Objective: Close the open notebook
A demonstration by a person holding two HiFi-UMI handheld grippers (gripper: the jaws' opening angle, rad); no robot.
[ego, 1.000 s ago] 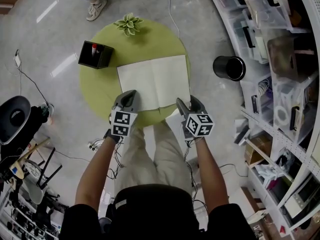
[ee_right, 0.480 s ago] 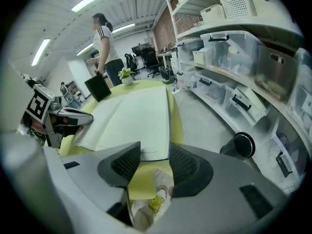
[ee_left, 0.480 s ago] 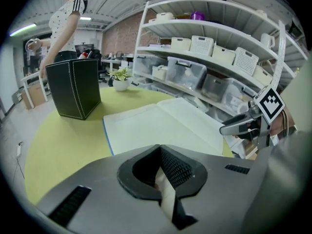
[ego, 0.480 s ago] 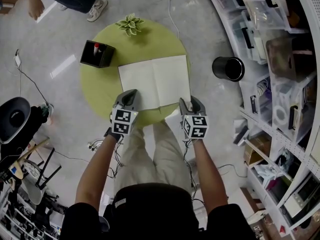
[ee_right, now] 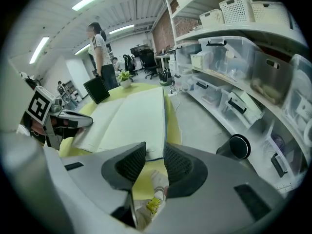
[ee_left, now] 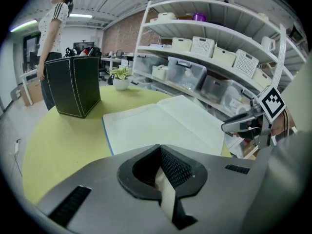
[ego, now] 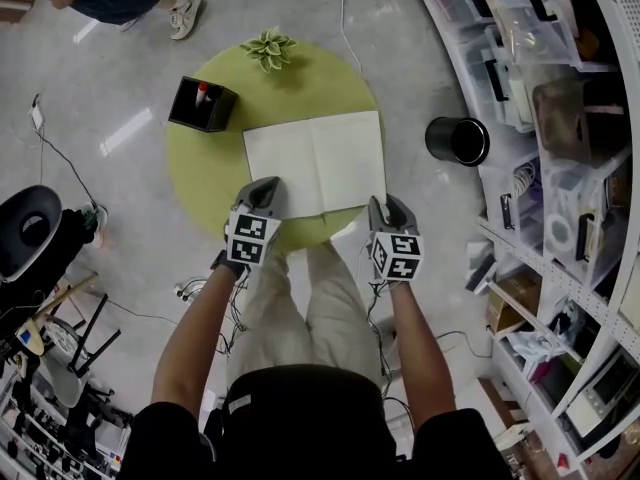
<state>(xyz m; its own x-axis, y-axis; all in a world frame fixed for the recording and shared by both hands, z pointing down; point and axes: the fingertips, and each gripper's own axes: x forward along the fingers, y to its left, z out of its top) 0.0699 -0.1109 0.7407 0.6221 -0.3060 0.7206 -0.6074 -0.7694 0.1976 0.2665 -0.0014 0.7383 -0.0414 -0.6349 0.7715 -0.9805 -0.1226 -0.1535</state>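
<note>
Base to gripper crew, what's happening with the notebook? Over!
Left gripper shut, parked at notebook's near left corner. Right gripper closing round the near right corner, not yet pinching. Notebook open flat on green table. Nothing on the pages.

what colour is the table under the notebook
The table is yellow-green, best in the head view.

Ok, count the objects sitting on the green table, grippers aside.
3: open notebook near the front edge, black pen box far left, small potted plant at the far edge.
</note>
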